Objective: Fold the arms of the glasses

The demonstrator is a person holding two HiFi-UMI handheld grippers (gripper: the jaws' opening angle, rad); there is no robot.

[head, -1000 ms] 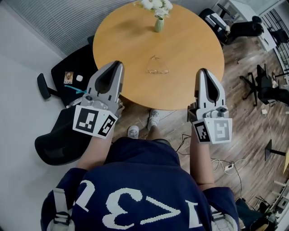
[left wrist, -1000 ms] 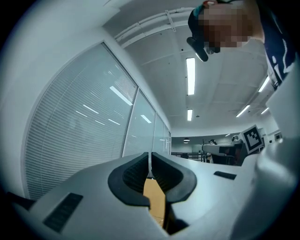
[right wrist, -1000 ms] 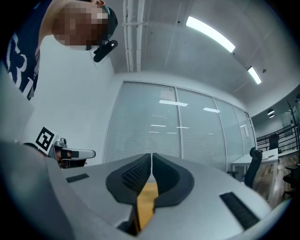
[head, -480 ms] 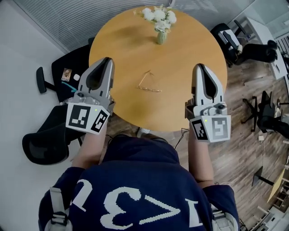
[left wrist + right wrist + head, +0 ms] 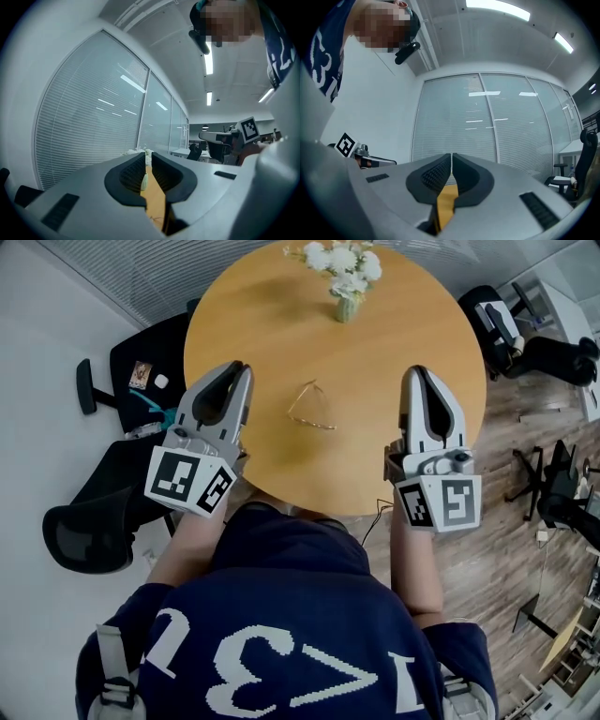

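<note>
Head view: thin wire-frame glasses (image 5: pixel 309 409), arms spread open, lie mid round wooden table (image 5: pixel 422 324), btwn left gripper (image 5: pixel 236 369) & right gripper (image 5: pixel 418 373); both grippers' jaws nearly together, nothing held.

table (image 5: pixel 412 343): round, wooden | vase (image 5: pixel 346 308): white flowers (image 5: pixel 342 261), far edge | chair (image 5: pixel 84 532): black, left

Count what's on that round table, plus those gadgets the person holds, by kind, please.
Glasses: 1
Vase of white flowers: 1
Hand-held grippers: 2, the left gripper and the right gripper
Total: 4
</note>
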